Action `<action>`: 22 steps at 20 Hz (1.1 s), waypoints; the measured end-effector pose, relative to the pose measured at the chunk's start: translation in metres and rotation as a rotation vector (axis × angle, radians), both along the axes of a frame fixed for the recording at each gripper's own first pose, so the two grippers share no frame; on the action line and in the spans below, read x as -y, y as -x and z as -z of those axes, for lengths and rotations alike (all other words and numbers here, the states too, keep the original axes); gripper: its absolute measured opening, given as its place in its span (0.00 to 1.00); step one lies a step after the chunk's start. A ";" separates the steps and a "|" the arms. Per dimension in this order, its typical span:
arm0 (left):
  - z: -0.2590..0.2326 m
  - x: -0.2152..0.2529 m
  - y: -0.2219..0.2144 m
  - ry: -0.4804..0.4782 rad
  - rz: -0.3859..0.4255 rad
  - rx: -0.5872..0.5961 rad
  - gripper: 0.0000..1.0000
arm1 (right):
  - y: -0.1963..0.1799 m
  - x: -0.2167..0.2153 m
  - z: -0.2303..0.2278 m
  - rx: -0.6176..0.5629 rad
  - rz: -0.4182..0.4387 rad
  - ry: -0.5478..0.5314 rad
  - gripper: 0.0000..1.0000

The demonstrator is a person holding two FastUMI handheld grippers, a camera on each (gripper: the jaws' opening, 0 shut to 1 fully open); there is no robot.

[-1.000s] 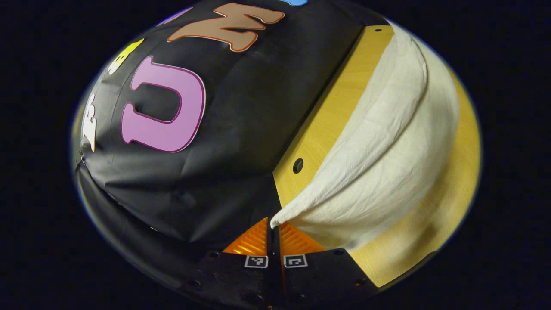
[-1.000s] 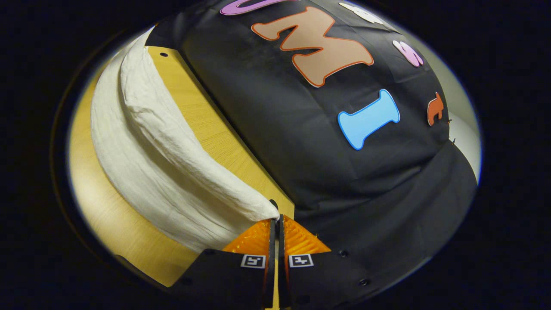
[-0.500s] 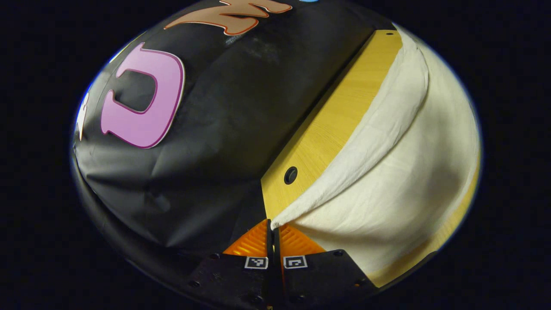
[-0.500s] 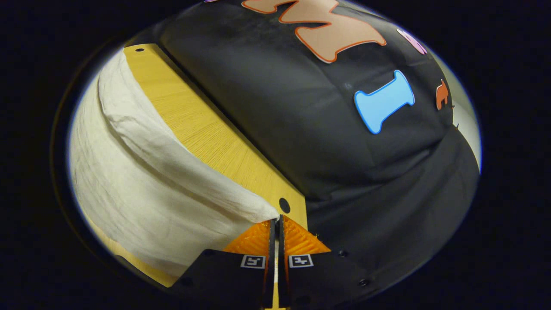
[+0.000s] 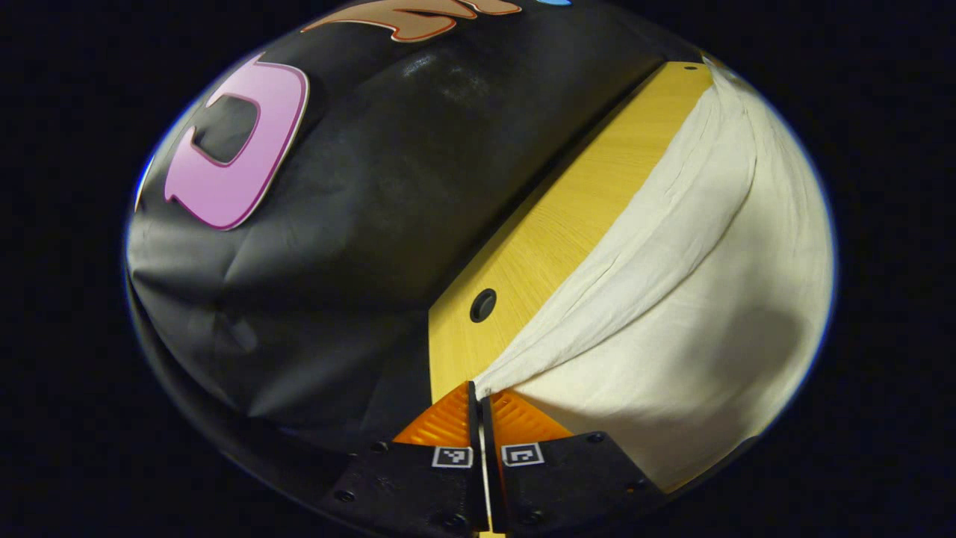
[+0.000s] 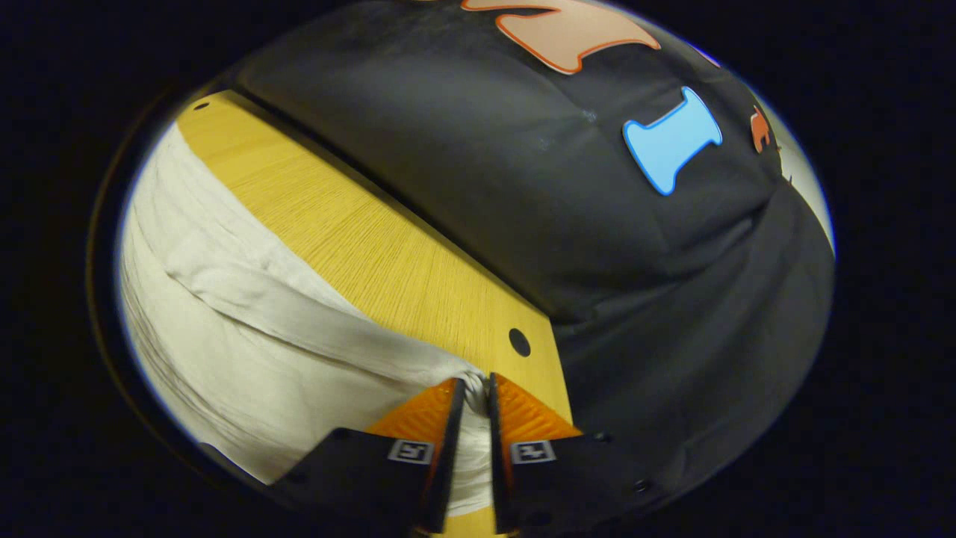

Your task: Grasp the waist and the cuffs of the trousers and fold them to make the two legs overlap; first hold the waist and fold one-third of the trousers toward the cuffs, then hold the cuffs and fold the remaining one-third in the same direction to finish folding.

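Left gripper view: the left gripper (image 5: 478,394) pinches a corner of the cream trousers (image 5: 694,299) between nearly closed fingers. The cloth spreads right across a yellow wooden table (image 5: 556,232), whose far edge meets the black cloth wall (image 5: 388,202). A small dark hole (image 5: 482,305) sits in the tabletop near the fingers.

Right gripper view: the right gripper (image 6: 472,396) holds another corner of the trousers (image 6: 224,344), fabric bunched in a narrow gap between its fingers. The table (image 6: 373,246) runs diagonally, with a hole (image 6: 518,341) close by and the black wall (image 6: 597,239) behind.
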State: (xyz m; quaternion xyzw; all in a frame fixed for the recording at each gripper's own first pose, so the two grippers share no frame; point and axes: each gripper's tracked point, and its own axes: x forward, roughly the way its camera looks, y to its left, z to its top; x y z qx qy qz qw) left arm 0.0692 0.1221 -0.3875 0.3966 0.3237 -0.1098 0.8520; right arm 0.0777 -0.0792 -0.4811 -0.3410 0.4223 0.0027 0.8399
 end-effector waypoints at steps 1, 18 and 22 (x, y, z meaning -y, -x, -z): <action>0.000 0.004 0.002 0.034 -0.001 -0.002 0.25 | 0.001 0.000 -0.008 0.012 0.020 -0.018 0.59; -0.120 0.074 0.059 0.559 -0.268 0.174 0.95 | 0.058 0.082 -0.025 0.076 0.552 -0.480 1.00; -0.141 0.083 0.067 0.581 -0.322 0.196 0.95 | 0.083 0.103 0.001 0.045 0.706 -0.576 0.99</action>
